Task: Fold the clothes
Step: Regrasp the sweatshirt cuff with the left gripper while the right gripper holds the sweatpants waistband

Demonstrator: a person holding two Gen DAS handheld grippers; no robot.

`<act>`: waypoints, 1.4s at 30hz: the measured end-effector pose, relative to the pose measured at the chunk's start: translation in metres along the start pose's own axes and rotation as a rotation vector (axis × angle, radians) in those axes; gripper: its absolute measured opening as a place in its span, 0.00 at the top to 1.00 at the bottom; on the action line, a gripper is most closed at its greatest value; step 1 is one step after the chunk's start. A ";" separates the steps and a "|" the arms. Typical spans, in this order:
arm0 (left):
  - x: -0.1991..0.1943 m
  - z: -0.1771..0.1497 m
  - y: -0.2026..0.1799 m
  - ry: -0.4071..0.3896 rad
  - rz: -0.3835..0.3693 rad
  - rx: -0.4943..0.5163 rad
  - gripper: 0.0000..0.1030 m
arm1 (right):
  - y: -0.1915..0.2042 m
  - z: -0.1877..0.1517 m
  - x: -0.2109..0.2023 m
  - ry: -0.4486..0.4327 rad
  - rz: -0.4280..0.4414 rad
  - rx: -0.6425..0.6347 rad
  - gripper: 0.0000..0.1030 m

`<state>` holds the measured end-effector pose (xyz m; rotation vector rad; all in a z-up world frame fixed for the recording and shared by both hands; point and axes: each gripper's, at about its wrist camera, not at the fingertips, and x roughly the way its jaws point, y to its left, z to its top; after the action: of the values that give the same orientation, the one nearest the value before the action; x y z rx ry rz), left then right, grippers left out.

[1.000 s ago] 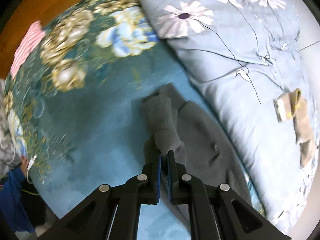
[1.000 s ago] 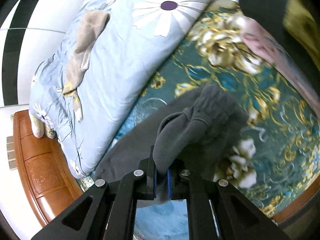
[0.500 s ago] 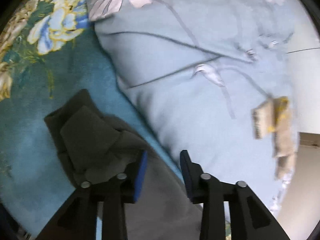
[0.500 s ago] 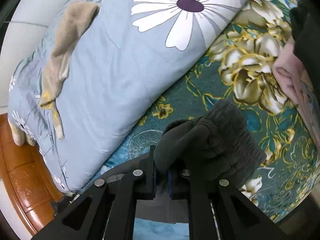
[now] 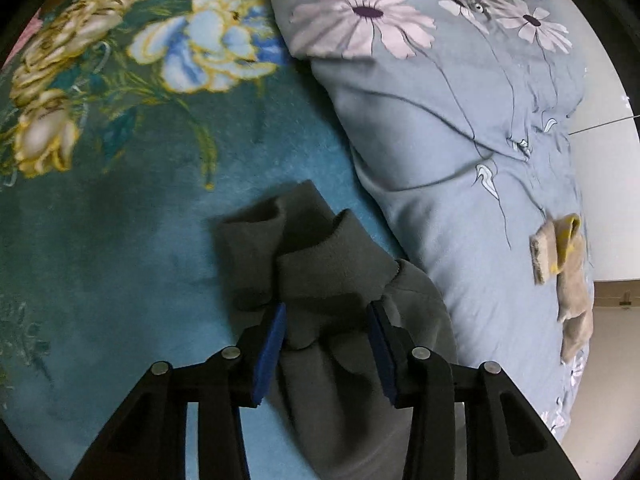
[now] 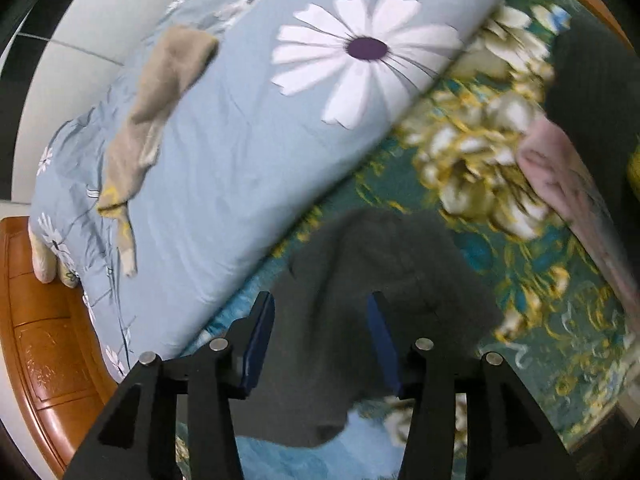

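A dark grey fleece garment (image 5: 320, 280) lies on the teal flowered bedspread (image 5: 120, 200), its sleeves folded over its body. My left gripper (image 5: 326, 312) is open just above it, jaws wide on either side of a folded cuff, holding nothing. The same garment shows in the right wrist view (image 6: 380, 280), lying in a flat heap. My right gripper (image 6: 320, 312) is open above it and empty.
A light blue flowered duvet (image 5: 460, 140) is bunched along one side of the garment, with a beige cloth (image 5: 568, 272) on it. It also shows in the right wrist view (image 6: 240, 140). A pink garment (image 6: 568, 184) lies to the right. The wooden bed frame (image 6: 44, 340) borders the bed.
Both grippers opened and let go of the grey sleeves, which now rest on the garment. The left opened first, the right in the last half second.
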<state>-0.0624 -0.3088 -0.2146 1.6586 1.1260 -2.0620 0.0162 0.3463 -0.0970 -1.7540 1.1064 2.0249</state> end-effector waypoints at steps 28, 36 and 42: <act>-0.037 -0.007 0.044 -0.106 0.007 -0.015 0.66 | -0.045 -0.051 0.030 0.099 -0.025 0.023 0.45; -0.008 -0.020 0.069 -0.051 0.062 -0.073 0.27 | -0.078 -0.049 0.047 0.019 0.043 0.191 0.29; 0.008 -0.036 0.080 -0.040 -0.018 -0.205 0.26 | -0.110 -0.047 0.073 -0.023 0.096 0.422 0.23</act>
<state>0.0107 -0.3347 -0.2556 1.5083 1.2951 -1.9090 0.1017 0.3690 -0.2057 -1.4839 1.5036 1.6922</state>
